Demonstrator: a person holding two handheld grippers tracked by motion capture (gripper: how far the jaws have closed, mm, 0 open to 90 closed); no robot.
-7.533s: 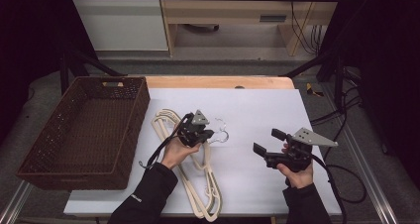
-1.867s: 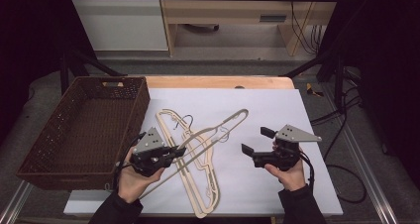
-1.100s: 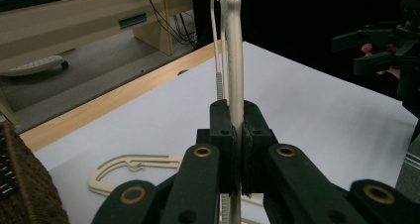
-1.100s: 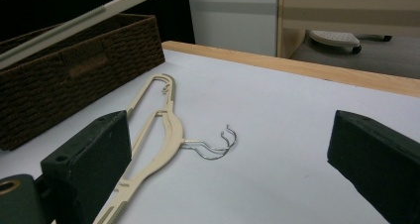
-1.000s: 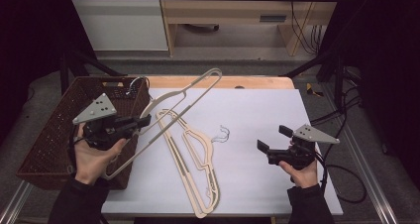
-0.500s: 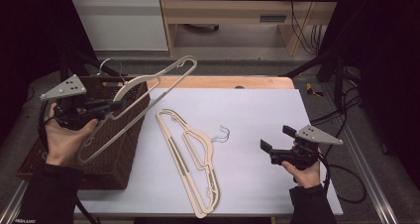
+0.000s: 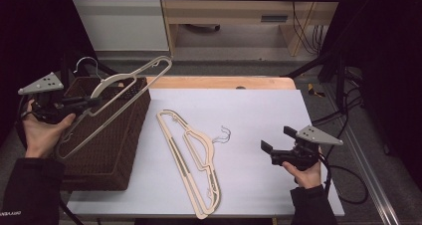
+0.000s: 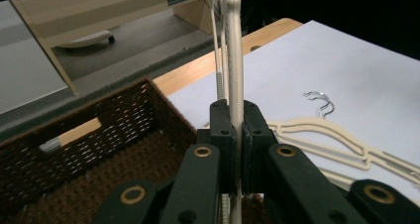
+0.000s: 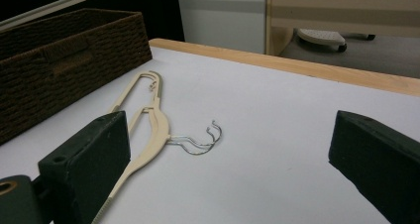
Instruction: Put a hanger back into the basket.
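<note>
My left gripper (image 7: 82,104) is shut on a cream plastic hanger (image 7: 130,83) and holds it in the air over the brown wicker basket (image 7: 107,143), its metal hook pointing up and left. In the left gripper view the jaws clamp the hanger's thin bar (image 8: 236,60) edge-on above the basket (image 8: 64,174). Two more cream hangers (image 7: 191,158) lie stacked on the white table top (image 7: 249,110), hooks toward the right. My right gripper (image 7: 267,150) stands open low over the table at the right, with nothing between its fingers; its own view looks at the lying hangers (image 9: 148,130).
The wicker basket stands at the table's left edge. A wooden strip (image 7: 224,82) runs along the far edge. Beyond it is a floor with a cabinet and a wooden desk frame. Cables hang off the right side.
My left gripper has carried the hanger further left, from the basket's right rim to over its left part. The right gripper has kept still, and the two hangers on the table have not moved.
</note>
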